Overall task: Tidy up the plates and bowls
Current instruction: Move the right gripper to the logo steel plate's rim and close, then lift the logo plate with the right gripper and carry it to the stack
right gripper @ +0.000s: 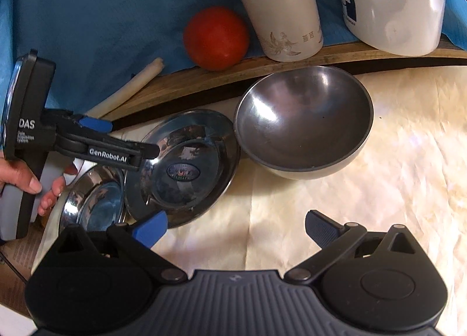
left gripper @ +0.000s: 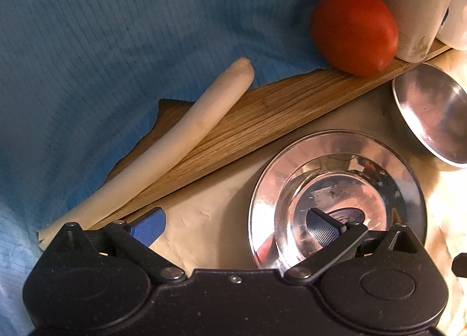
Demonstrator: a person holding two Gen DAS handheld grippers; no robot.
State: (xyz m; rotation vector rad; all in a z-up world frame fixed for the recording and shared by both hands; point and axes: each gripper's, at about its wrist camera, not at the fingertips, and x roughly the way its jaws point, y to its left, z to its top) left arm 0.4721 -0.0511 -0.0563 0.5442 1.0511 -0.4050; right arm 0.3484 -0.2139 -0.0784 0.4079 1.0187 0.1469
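Nearest me, both claws gape wide and empty, my left claw [left gripper: 235, 229] straddling the near rim of the shiny steel plate [right gripper: 186, 166] beside the grey steel bowl [right gripper: 303, 123], so I fear a slick rim slipping out.

Left gripper [right gripper: 128, 143] body reads "DAS", small unreadable lines under it; its arm reads "GenRobot.AI". White jug [right gripper: 391, 6] shows partial letters, roughly "Ha", above a dark blue graphic. Thermos [right gripper: 280, 12] has a flower print and small unreadable characters. Steel plate [right gripper: 181, 166] has an oval sticker, text illegible.
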